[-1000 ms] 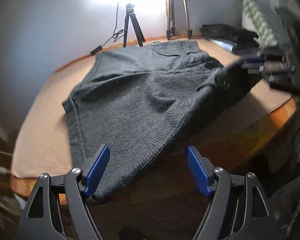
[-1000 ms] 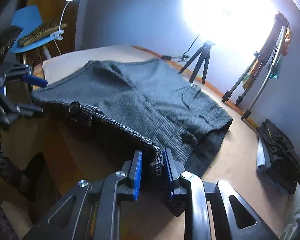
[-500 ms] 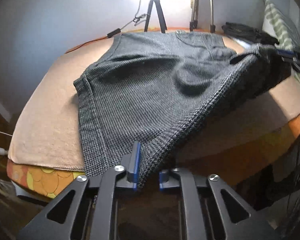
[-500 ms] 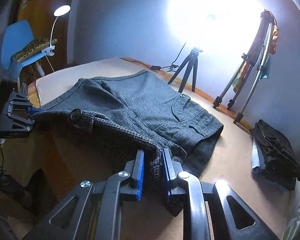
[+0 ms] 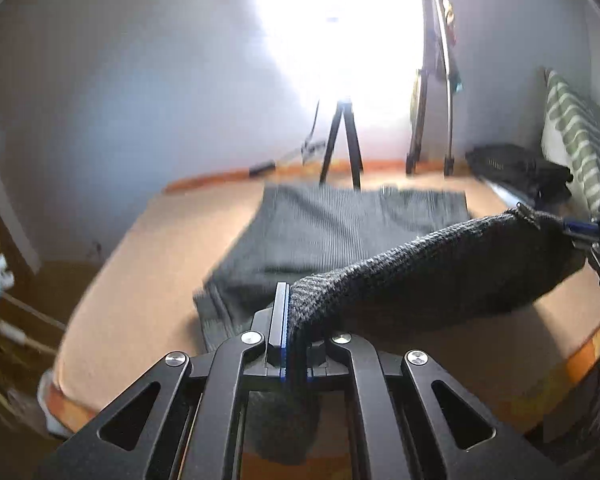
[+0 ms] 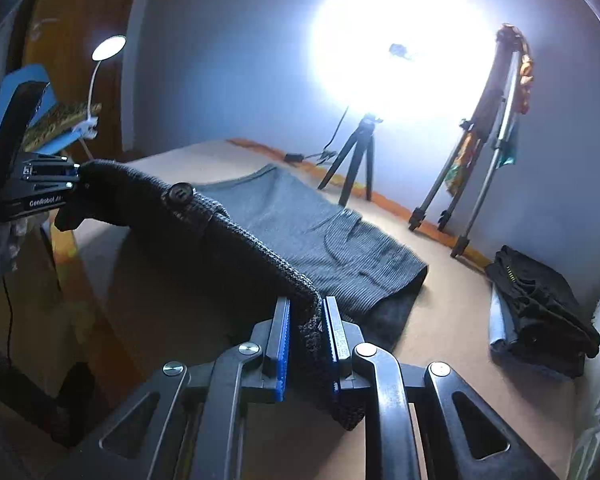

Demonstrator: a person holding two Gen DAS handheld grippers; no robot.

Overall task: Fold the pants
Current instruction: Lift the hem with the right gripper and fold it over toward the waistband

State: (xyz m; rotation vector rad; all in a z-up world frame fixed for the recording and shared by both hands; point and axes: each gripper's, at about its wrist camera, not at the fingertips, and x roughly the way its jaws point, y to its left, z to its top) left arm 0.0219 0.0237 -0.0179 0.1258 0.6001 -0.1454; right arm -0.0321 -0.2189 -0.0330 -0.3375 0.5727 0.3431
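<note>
Left wrist view: left gripper (image 5: 296,320) and right gripper (image 6: 306,334) each pinch a corner of the pants (image 6: 300,232), near edge lifted, far half flat on the bed (image 5: 148,264). Fabric looks soft, thick, sagging between grips; corners suit holding. Tripod (image 6: 354,160) and folded clothes (image 6: 540,304) stand beyond, likely clear.

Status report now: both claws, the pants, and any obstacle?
Left claw shut on pants edge. Right claw shut on other end. Near edge lifted, far part flat on bed. Small tripod stands beyond the pants.
</note>
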